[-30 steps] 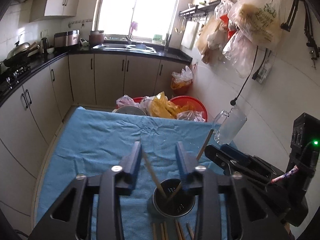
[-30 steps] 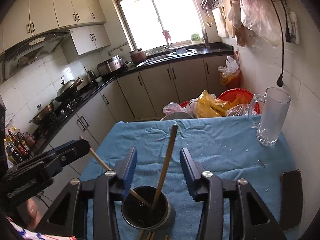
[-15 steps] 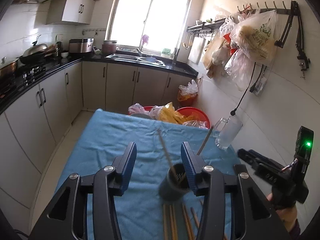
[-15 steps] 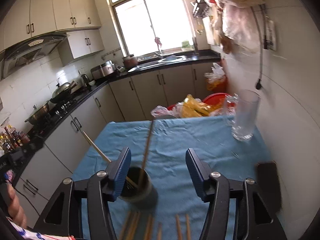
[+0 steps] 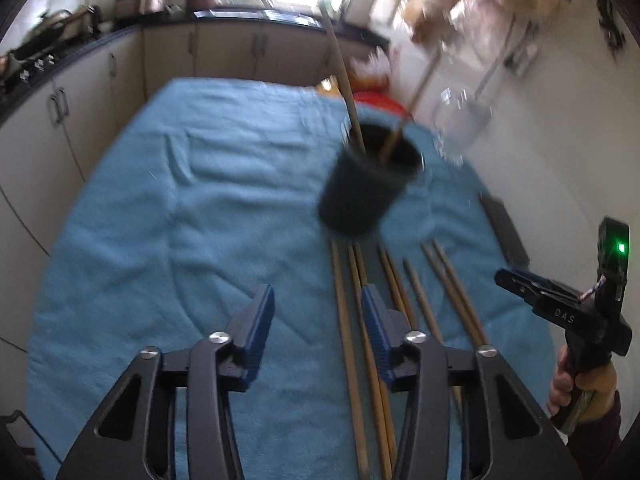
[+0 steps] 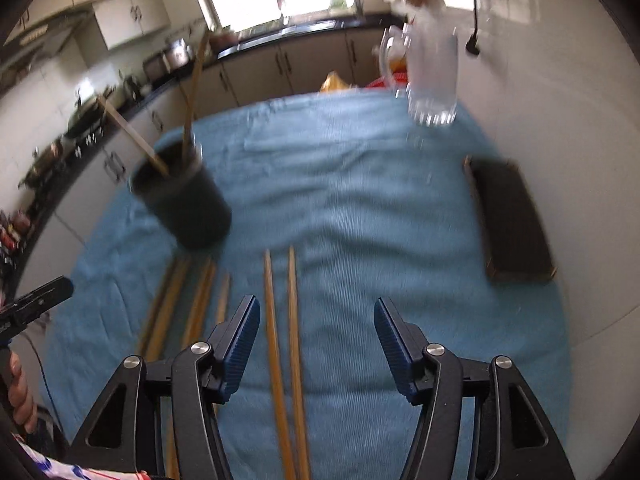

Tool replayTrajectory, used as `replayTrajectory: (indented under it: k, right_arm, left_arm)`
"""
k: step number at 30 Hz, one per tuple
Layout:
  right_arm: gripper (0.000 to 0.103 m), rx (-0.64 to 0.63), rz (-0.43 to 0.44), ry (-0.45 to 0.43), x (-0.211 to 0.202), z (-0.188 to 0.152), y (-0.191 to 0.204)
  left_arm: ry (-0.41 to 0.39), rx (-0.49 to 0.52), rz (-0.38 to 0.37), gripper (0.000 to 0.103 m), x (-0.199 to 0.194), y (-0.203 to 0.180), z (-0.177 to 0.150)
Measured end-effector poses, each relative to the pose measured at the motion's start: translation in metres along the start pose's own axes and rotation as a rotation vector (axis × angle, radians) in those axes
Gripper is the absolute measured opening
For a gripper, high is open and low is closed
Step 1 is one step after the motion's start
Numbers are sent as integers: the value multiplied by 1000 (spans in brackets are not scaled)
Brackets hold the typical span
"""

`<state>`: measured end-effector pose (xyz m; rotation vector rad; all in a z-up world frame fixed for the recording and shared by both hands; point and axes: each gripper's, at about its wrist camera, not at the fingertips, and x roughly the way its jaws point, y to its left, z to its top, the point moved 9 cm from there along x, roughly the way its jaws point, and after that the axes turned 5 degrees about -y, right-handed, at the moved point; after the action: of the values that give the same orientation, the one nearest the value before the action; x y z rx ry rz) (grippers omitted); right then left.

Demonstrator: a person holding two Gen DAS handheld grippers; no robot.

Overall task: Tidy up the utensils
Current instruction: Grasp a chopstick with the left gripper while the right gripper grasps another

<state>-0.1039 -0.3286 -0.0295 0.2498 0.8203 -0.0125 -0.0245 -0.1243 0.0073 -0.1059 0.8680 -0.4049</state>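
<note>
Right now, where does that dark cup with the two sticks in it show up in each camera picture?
Left wrist view: the cup stands right of centre, beyond the fingers, on the blue cloth.
Right wrist view: the cup is at the left, about mid-height, ahead of the loose chopsticks.
Shared landmark: the glass mug by the wall, blurred in the left view.

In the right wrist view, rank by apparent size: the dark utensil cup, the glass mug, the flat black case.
1. Flat black case, largest.
2. Dark utensil cup and glass mug: too alike to rank; the mug stands farther away and both are blurred.
</note>
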Motion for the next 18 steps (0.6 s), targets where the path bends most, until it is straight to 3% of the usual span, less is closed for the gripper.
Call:
replayTrajectory:
  k: [2,7,11,18]
  right_arm:
    - [51,-2,21,29,8,-11,1]
    - [47,-26,46,59,22,-23,9]
    - [46,-34,46,67,30,-23,13]
    - [40,-36,30,80,43,-21,13]
  left_arm:
    - [38,21,-13,38,13,-7,-14]
    - [103,66,-6,34,41,-17,-29]
    - [148,87,19,15,62,-15,-34]
    - [160,113,29,13,73,-20,-31]
